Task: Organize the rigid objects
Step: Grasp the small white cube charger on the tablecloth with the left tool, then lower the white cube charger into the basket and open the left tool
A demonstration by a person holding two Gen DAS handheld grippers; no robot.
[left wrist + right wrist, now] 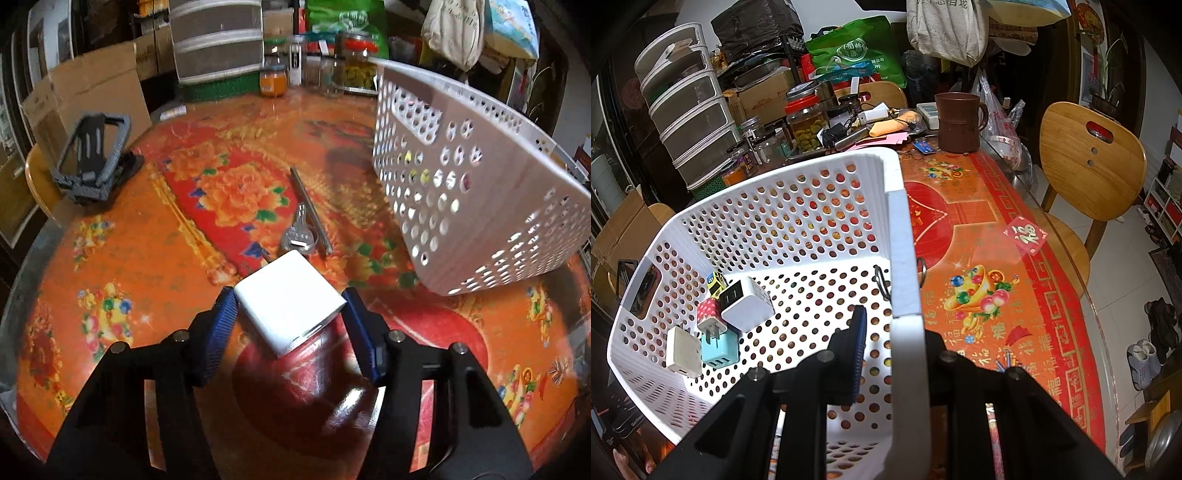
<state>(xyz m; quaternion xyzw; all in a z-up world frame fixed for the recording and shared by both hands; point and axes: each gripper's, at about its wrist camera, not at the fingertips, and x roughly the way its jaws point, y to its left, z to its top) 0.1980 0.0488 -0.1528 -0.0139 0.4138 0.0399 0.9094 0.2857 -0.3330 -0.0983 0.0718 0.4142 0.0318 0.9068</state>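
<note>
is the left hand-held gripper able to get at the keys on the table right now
Probably not yet: the left hand-held gripper has the white charger between its fingers, and the keys lie just beyond it.

Showing black angular frames on the left gripper and right gripper, wearing ribbed blue finger pads, carrying round silver screws.

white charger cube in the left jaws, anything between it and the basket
Nothing visible blocks it. The white charger cube sits between the left gripper pads. The white perforated basket, tilted by the right gripper shut on its rim, stands to the right. The key and metal rod lie beyond the cube, off that path.
</note>
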